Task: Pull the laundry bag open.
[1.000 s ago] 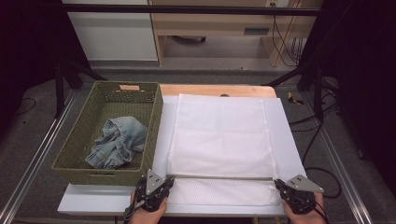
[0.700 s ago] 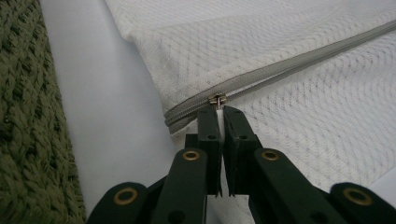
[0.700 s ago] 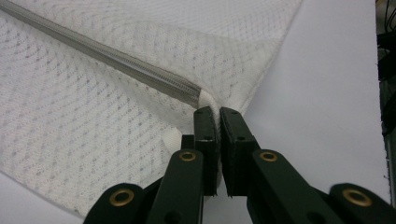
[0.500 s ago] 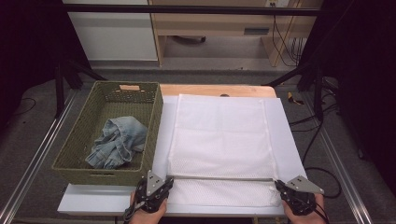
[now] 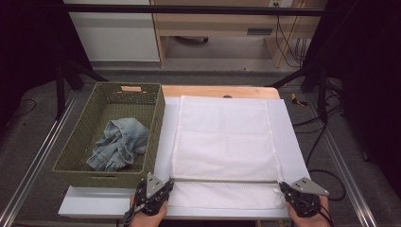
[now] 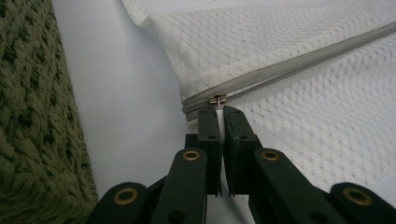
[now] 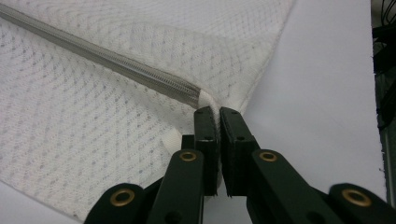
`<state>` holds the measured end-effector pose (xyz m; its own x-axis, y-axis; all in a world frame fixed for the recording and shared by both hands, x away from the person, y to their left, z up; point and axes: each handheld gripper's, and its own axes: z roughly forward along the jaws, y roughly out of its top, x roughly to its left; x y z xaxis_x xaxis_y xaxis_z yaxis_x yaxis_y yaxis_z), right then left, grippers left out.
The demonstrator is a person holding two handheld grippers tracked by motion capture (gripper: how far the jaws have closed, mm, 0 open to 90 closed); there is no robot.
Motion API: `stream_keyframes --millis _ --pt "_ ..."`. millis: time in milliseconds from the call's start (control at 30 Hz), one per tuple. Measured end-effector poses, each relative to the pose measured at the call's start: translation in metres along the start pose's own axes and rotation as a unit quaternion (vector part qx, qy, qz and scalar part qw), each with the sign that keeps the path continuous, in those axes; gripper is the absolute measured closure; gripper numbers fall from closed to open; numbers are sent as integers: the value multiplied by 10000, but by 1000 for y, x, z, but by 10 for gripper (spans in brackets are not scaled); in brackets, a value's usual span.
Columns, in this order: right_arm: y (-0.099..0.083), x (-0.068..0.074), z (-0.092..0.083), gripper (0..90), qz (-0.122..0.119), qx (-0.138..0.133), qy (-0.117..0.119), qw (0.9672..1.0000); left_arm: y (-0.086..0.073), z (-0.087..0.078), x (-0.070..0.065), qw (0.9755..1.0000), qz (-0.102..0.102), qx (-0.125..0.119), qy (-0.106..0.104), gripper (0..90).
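High view shows a white mesh laundry bag lying flat on the white worktop, its grey zipper running across near the person's edge. Left tool is clamped on the zipper pull at the bag's left end; in the left gripper view the jaws are nearly together on it. Right tool pinches the fabric at the zipper's right end. Just left of the bag sits a green woven basket with crumpled denim jeans inside.
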<state>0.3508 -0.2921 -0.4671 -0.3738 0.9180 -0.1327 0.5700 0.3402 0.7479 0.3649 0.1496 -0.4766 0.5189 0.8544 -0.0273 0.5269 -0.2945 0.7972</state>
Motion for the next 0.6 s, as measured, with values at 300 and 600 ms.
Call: stream_keyframes --millis 300,600 --pt "0 -1 1 864 -66 48 -63 9999 -1 1 -1 10000 14 21 24 865" --pt "0 -1 3 864 -38 92 -50 9999 -2 1 1 10000 -74 19 -5 865"
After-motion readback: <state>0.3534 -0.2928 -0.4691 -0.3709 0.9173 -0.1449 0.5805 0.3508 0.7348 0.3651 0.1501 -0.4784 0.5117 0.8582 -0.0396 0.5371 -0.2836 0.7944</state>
